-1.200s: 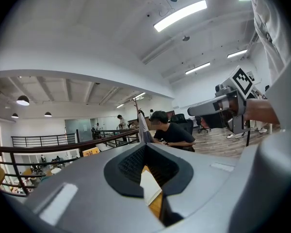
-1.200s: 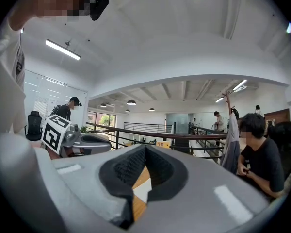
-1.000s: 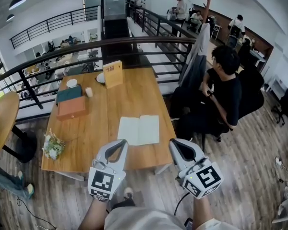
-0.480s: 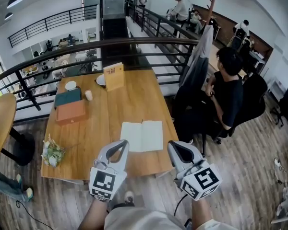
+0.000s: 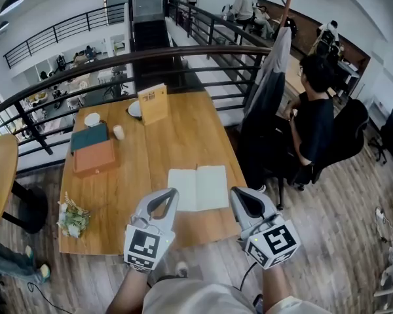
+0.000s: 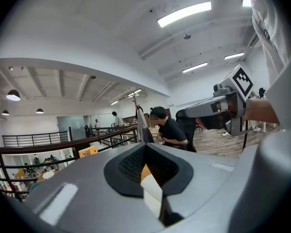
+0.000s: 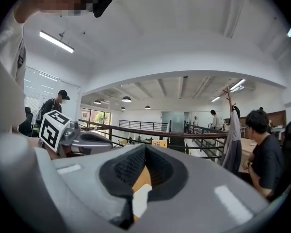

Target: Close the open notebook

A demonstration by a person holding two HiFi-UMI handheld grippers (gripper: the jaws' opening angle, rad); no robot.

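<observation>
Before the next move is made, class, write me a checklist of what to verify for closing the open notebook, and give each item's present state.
1. The notebook lies open and flat on the table: ok.
2. Its pages are free of other things: ok.
3. The left gripper has its jaws shut and empty: ok.
4. The right gripper has its jaws shut and empty: ok.
5. A page edge is caught: not ok; both grippers are at the notebook's near side and neither holds a page.
6. The orange box and the cup stand apart from the notebook: ok.
</observation>
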